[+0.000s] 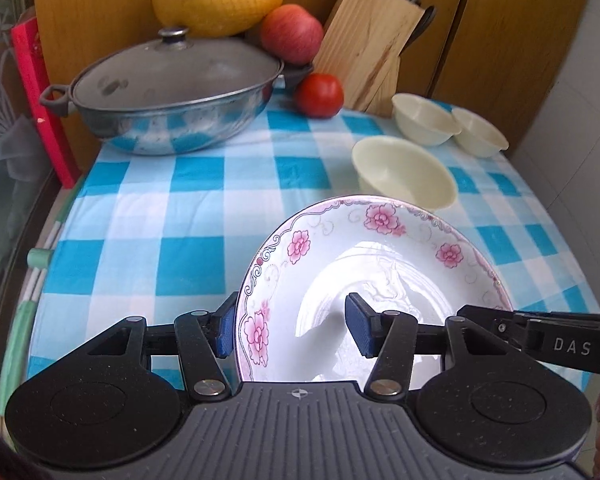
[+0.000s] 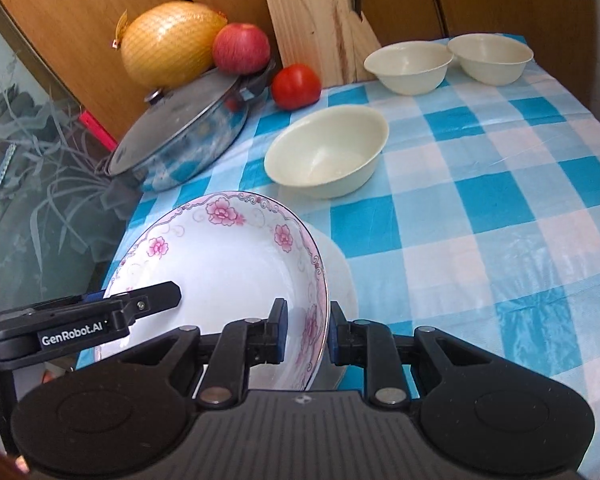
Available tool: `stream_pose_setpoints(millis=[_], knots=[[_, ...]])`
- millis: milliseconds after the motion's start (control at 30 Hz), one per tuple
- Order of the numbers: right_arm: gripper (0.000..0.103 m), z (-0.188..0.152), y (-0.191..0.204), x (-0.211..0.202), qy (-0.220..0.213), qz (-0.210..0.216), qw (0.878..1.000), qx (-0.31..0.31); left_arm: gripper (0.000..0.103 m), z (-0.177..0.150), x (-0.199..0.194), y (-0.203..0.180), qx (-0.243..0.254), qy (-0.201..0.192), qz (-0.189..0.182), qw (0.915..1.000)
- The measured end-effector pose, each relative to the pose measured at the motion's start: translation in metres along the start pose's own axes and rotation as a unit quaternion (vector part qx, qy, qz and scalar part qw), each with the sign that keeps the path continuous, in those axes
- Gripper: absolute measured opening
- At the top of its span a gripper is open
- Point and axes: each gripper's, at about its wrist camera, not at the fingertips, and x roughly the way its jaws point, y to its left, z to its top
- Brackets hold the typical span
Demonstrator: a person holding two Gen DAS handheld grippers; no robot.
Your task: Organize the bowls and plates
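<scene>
- While the flowered plate (image 2: 228, 264) hangs tilted over the checked cloth (image 2: 500, 208), the right gripper (image 2: 306, 334) is clenched on its rim, carrying it.
- The left gripper (image 1: 290, 326) straddles the opposite rim, pads apart, released.
- A white plate (image 2: 344, 280) lies beneath, probably the stacking spot.
- Three cream bowls (image 2: 328, 152) sit beyond, unstacked.

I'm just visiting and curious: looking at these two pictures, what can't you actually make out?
- Left wrist view: the near edge of the flowered plate is hidden by the gripper body.
- Right wrist view: a plain white dish under that plate is mostly covered; its shape is unclear.
- Both views: the lid hides what the pot holds.
- Left wrist view: the knife block handles are cut off by the top edge.
</scene>
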Motion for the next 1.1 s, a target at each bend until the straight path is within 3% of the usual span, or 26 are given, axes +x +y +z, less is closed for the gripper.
stream_pose_setpoints(millis=[433,567,733,900,1000,1100], knots=[[0.023,-0.001,0.019,0.009,-0.016,-0.046,0.997,-0.060,0.058,-0.001,0.021,0.011,-0.003,0.026,0.005,0.9997],[0.030,-0.004,0.036,0.015,-0.031,-0.093,0.988,-0.120,0.058,0.002,0.026,0.009,-0.008,0.025,0.006,0.9996],[0.030,0.005,0.044,0.007,-0.048,-0.121,0.977,-0.169,0.056,0.001,0.020,0.009,-0.016,0.016,0.032,0.9993],[0.030,0.028,0.025,-0.010,-0.070,-0.095,0.986,-0.119,0.057,0.005,0.011,0.029,-0.078,0.038,0.036,0.9956],[0.031,0.048,0.001,-0.015,-0.084,-0.083,0.992,-0.051,0.059,0.017,0.007,0.031,-0.088,0.020,0.039,0.9951],[0.031,0.066,-0.018,-0.007,-0.092,-0.071,0.993,0.014,0.060,0.041,0.017,0.026,-0.093,0.019,0.001,0.9955]])
